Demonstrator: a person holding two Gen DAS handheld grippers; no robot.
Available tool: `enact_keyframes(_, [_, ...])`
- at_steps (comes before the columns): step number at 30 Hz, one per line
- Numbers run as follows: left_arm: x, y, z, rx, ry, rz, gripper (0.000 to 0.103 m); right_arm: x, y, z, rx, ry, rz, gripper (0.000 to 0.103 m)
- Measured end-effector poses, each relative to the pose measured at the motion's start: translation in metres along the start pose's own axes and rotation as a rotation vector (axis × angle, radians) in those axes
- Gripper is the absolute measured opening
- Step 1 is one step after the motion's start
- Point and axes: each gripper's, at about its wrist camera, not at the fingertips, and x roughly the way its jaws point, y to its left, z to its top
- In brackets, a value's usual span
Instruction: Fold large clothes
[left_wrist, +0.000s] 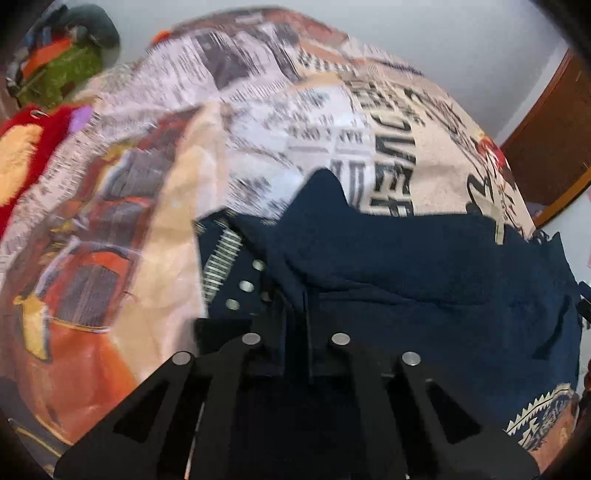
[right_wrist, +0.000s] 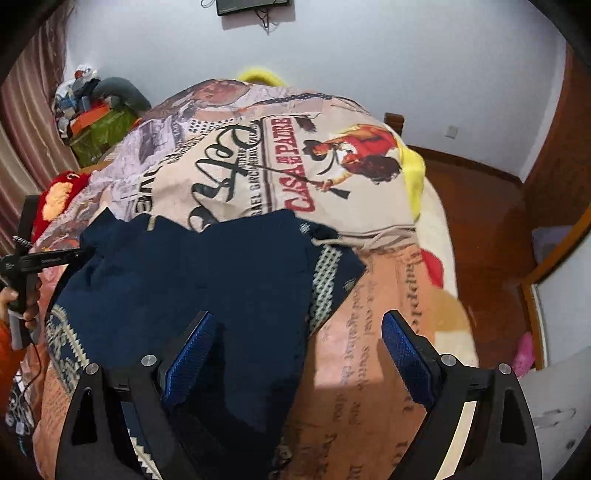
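Note:
A navy knitted garment (left_wrist: 424, 280) with a pale patterned hem and a row of snap buttons lies spread on the bed. My left gripper (left_wrist: 295, 306) stands shut with its dark fingers pinched into the garment's cloth beside the buttons. The right wrist view shows the same garment (right_wrist: 192, 273), with a hand holding my left gripper (right_wrist: 79, 254) at the garment's left edge. My right gripper (right_wrist: 299, 332) hangs open just above the garment's right side. Its left blue pad (right_wrist: 190, 347) is over the navy cloth, and the right pad (right_wrist: 406, 354) is over the bedspread.
A printed bedspread (right_wrist: 288, 166) covers the bed. A red plush toy (right_wrist: 59, 192) and a pile of bags (right_wrist: 96, 114) sit at the far left by a curtain. The wooden floor (right_wrist: 487, 229) and a wooden-framed cabinet (right_wrist: 554, 280) lie to the right.

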Motion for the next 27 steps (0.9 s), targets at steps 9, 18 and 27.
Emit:
enact_keyframes(9, [-0.005, 0.022, -0.009, -0.018, 0.021, 0.099, 0.007, 0.016, 0.025, -0.006, -0.059, 0.016, 0.018, 0.091])
enact_keyframes(18, [-0.041, 0.004, -0.014, 0.027, -0.057, 0.102, 0.028, -0.002, 0.034, 0.001, -0.068, -0.005, -0.019, 0.09])
enact_keyframes(27, [-0.098, -0.048, -0.044, 0.186, -0.152, 0.062, 0.061, -0.02, 0.112, 0.004, -0.186, -0.059, 0.099, 0.09])
